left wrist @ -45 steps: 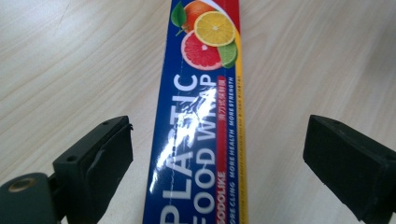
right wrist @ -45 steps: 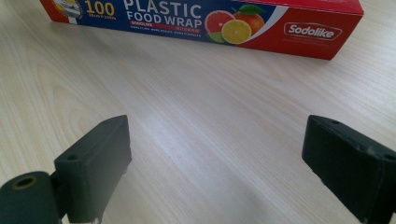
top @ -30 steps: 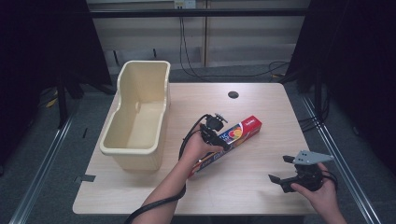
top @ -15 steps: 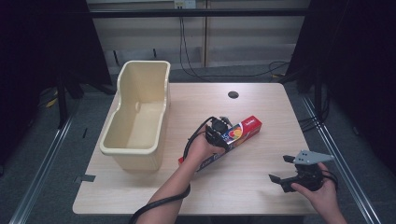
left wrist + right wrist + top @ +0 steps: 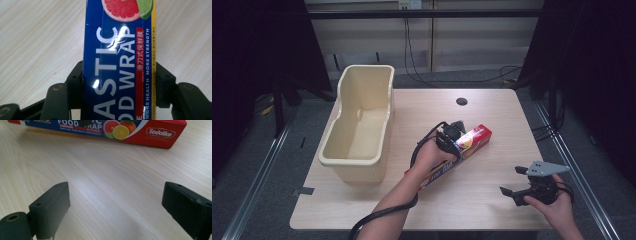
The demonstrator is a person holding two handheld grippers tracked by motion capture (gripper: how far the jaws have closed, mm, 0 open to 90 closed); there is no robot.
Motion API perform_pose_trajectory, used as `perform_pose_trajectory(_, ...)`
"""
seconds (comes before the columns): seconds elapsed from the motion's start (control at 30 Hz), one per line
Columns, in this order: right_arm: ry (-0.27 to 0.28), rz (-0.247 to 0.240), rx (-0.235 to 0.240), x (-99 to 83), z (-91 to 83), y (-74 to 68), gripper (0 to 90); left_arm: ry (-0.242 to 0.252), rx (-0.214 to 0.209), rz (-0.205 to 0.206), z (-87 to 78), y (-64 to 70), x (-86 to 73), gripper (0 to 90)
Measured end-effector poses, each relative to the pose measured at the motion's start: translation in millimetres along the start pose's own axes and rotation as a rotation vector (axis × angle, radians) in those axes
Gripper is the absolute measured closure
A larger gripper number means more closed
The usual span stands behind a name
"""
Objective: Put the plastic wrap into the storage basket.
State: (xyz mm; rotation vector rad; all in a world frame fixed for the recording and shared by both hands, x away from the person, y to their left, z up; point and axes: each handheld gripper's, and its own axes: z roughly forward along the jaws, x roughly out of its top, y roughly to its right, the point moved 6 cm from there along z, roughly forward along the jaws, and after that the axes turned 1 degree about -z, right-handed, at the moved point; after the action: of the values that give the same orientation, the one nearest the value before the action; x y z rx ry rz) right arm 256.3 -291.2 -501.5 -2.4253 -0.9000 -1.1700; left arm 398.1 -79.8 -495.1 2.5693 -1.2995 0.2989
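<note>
— What has moved over the past second?
— The left claw point(image 5: 455, 136) has travelled from the box of plastic wrap's point(image 5: 464, 145) near edge up over its middle, and its jaws now sit against both long sides.

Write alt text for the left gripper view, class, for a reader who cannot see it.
A blue plastic food wrap box lies lengthwise between the left gripper's two black jaws, which press against its long sides. Grapefruit and lime are pictured at the box's far end, and the pale wooden table lies beneath.
</note>
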Motion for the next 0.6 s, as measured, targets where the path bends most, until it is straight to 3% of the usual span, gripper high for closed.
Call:
perform_pose_trajectory(0.43,-0.003,0.001,0.0,0.1,0.2,-0.8,7.7,-0.004,-0.004,-0.034,-35.5,-10.3,1.2,41.0)
perform_pose_trajectory(0.5,-0.006,0.001,0.002,-0.1,0.4,-1.1,7.7,-0.01,0.017,-0.029,-42.1,-12.7,0.9,41.0)
perform_pose_trajectory(0.53,-0.005,0.001,0.0,0.0,0.5,-0.9,7.7,-0.008,0.02,-0.044,-44.1,-12.8,0.4,41.0)
perform_pose_trajectory(0.6,-0.004,0.0,-0.001,0.0,0.5,-0.8,7.7,-0.01,0.014,-0.035,-46.5,-14.5,0.5,41.0)
